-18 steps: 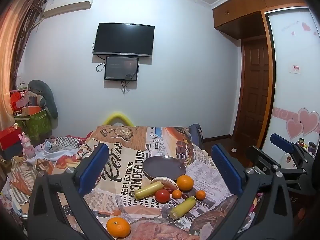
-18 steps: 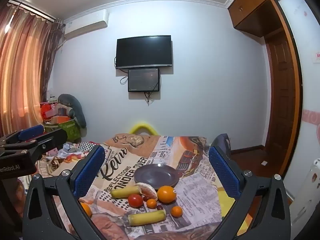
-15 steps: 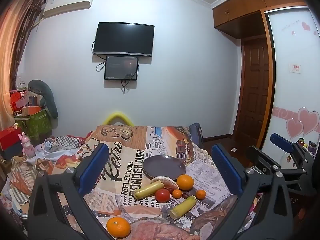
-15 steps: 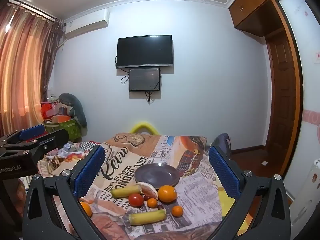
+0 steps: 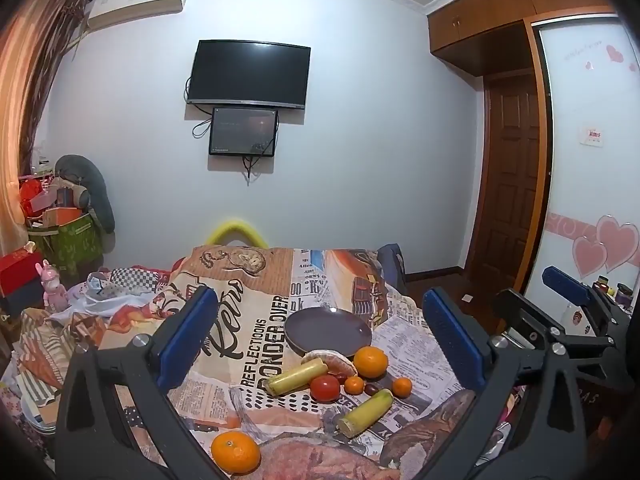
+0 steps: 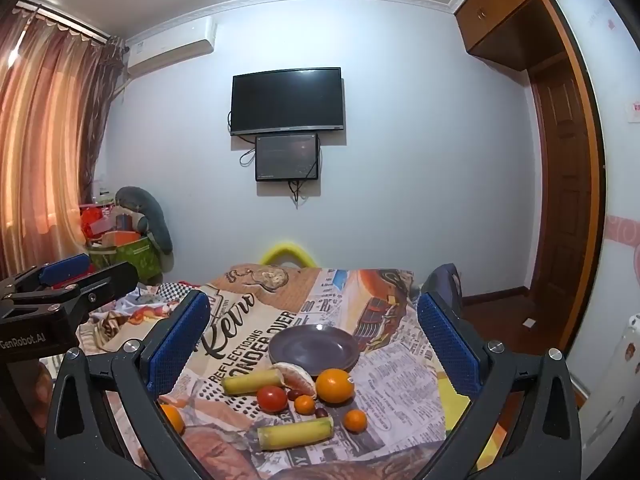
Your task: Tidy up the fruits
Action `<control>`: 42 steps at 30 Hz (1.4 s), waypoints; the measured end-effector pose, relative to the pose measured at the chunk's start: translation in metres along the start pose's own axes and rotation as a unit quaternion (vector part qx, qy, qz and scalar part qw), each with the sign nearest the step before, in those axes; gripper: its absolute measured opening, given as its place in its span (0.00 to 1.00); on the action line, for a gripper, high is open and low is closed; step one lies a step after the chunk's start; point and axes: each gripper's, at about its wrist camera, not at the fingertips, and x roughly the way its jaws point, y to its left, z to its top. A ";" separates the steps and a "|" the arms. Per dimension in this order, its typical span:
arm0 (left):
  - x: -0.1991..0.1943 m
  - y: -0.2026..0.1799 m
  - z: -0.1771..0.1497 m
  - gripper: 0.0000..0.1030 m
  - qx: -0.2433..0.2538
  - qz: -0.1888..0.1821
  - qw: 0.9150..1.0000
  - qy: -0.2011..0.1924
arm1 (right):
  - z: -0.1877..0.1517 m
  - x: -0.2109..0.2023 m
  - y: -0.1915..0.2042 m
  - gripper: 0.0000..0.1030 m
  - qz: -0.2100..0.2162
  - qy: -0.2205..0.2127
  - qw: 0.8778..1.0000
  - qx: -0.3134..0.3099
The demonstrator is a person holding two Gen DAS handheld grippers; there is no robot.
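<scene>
A dark round plate point(image 5: 327, 327) point(image 6: 314, 345) lies empty on a table covered with a newspaper-print cloth. In front of it lie a large orange point(image 5: 371, 361) point(image 6: 335, 385), a peeled citrus piece point(image 5: 332, 361) point(image 6: 298, 376), a red tomato point(image 5: 325, 388) point(image 6: 272, 399), two small oranges point(image 5: 401, 386) point(image 6: 355, 420), two yellow-green stalks point(image 5: 295, 376) point(image 6: 295, 433) and a dark date. Another orange point(image 5: 235, 451) point(image 6: 173, 418) lies apart at the near left. My left gripper point(image 5: 320, 340) and my right gripper point(image 6: 314, 340) are open and empty, held above the near table edge.
The right gripper shows at the right in the left wrist view point(image 5: 560, 320); the left gripper shows at the left in the right wrist view point(image 6: 60, 292). A yellow chair back point(image 5: 236, 232) stands behind the table. Boxes and clutter point(image 5: 60, 232) fill the left side.
</scene>
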 end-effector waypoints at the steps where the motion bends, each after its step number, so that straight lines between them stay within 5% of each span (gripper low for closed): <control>1: 0.000 0.000 0.000 1.00 0.001 0.000 1.000 0.000 | 0.000 0.000 0.000 1.00 0.000 0.000 1.000 0.000; 42: 0.002 0.000 0.004 1.00 0.002 -0.008 1.000 0.000 | 0.001 -0.002 -0.003 1.00 -0.005 -0.007 1.000 0.005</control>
